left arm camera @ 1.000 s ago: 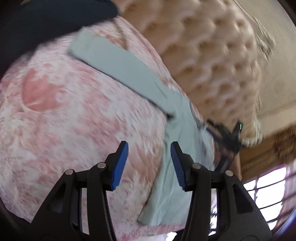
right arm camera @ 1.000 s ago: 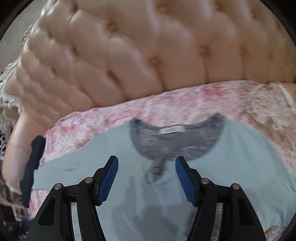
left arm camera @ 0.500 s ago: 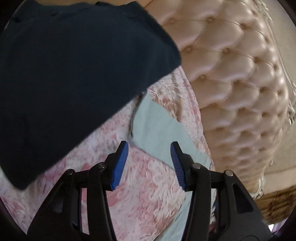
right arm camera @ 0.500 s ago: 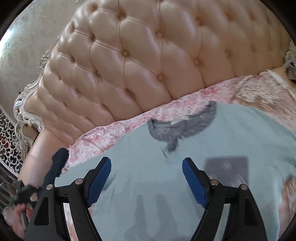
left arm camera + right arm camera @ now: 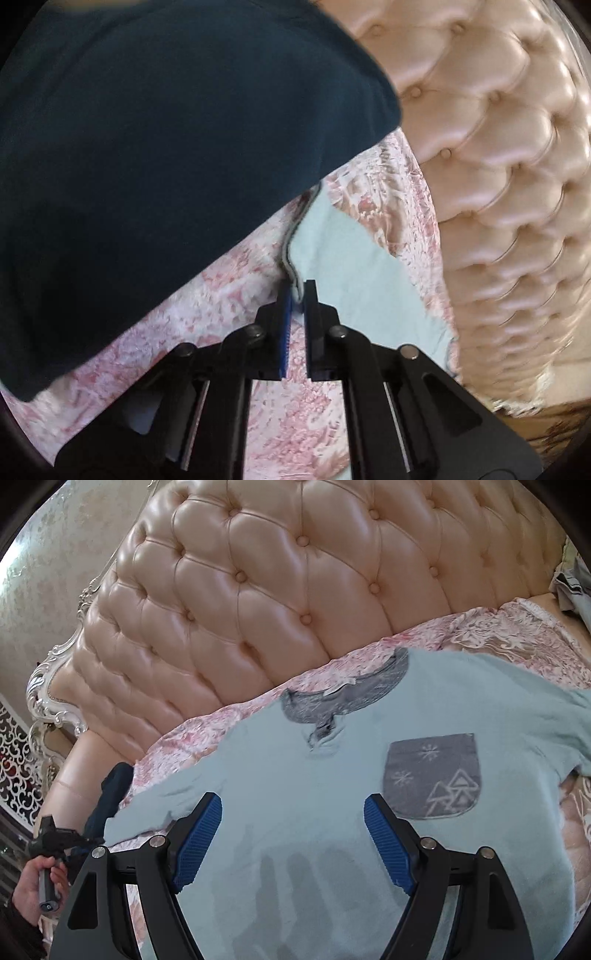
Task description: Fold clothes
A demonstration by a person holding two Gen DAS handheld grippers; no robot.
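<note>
L claw [image 5: 296,291] pinching sleeve cuff [image 5: 293,258] | R claw [image 5: 291,834] open (over shirt [image 5: 332,812])

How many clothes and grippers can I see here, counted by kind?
Light blue shirt: 1
Dark navy garment: 1
Grey garment at the far right edge: 1
Grippers: 2, left gripper and right gripper
Total: 5
</note>
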